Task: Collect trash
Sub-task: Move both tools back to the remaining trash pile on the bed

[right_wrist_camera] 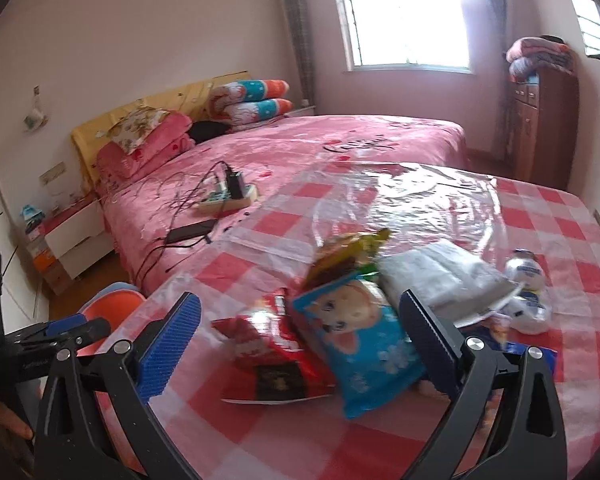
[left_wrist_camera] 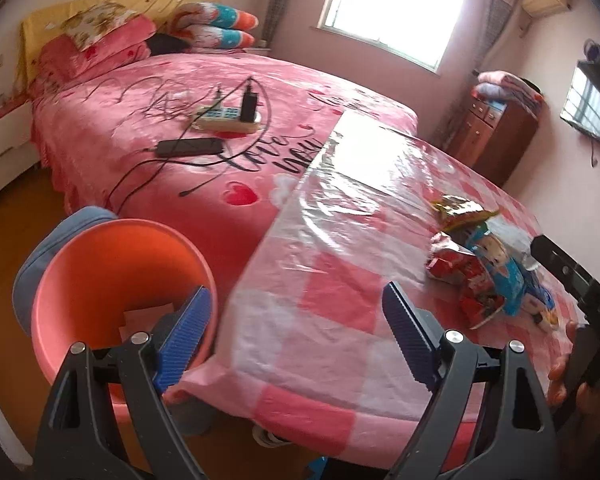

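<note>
Hovering both claws over the table (right_wrist_camera: 540, 216), checked pink cloth under clear plastic. My right claw (right_wrist_camera: 300, 336) is wide open, nothing between the pads, low over the near edge. The trash pile sits right ahead of it: blue bag (right_wrist_camera: 364, 336) with a cartoon face lies inside the spread of the fingers, closer to the right finger, not touched as far as I can tell. Red bag (right_wrist_camera: 268, 344) lies flat just left of it, partly under the blue one. Yellow wrapper (right_wrist_camera: 348, 252) sticks up behind both. White bag (right_wrist_camera: 440, 276) is behind the right finger, and a small bottle (right_wrist_camera: 526, 276) lies further right, near the white bag.

My left claw (left_wrist_camera: 296, 332) is also wide open and holds nothing. It straddles the table's left corner: left finger over the bin (left_wrist_camera: 100, 264), right finger over the cloth. Bin is orange, stands on the floor just beside the table, with some white paper (left_wrist_camera: 140, 320) in the bottom. From this side the red bag (left_wrist_camera: 464, 276) and blue bag (left_wrist_camera: 504, 276) are to the right and well apart from the left claw.

Behind the table is a bed (left_wrist_camera: 172, 92) with a power strip (left_wrist_camera: 228, 120) and cables on it.
</note>
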The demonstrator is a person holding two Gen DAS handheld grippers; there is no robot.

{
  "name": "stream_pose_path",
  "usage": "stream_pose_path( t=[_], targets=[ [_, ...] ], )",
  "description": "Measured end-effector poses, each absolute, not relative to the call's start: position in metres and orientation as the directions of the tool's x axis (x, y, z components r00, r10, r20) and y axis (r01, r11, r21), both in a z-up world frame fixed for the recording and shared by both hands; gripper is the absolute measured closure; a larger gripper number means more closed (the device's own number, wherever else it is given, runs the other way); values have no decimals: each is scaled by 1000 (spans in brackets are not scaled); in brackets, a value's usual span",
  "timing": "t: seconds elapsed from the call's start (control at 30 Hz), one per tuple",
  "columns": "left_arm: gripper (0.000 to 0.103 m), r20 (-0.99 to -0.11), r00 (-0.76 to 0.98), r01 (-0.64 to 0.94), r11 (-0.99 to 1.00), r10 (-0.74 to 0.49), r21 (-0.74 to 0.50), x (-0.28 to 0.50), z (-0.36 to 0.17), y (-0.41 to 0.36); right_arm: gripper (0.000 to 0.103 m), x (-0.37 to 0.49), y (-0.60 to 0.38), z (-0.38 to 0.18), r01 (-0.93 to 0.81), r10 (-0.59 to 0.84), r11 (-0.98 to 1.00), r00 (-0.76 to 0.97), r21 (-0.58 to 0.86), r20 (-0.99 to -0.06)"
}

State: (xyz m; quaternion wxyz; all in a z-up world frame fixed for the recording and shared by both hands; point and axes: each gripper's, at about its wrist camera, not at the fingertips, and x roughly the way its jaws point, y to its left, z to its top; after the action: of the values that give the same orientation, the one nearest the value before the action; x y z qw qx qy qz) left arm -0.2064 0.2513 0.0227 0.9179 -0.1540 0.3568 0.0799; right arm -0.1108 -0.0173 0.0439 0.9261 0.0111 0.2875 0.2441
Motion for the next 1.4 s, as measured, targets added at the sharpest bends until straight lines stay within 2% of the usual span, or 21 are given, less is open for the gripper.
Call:
stream_pose_path(
  t=[0.37, 0.53, 0.87, 1.2, 1.4],
  targets=[
    [16, -663, 749, -181, 957, -17, -228, -190, 28, 207, 5, -106, -52, 43, -381, 383, 917, 768, 114, -514],
    [16, -669, 743, -135, 972, -28, -191, -182, 30, 183, 5, -101, -67, 42, -348, 361, 929, 777, 126, -516],
    [16, -725, 684, -27, 990, -83, -138, -167, 28, 137, 5, -93, -96, 41, -260, 282, 958, 807, 117, -518],
    [16, -768, 622, 76, 988, -154, -137, -155, 21, 93, 5, -80, -134, 36, -175, 236, 971, 807, 162, -542],
    [16, -779, 598, 161, 980, -190, -115, -149, 20, 62, 5, -64, -184, 31, -89, 240, 955, 790, 281, -564]
  ],
)
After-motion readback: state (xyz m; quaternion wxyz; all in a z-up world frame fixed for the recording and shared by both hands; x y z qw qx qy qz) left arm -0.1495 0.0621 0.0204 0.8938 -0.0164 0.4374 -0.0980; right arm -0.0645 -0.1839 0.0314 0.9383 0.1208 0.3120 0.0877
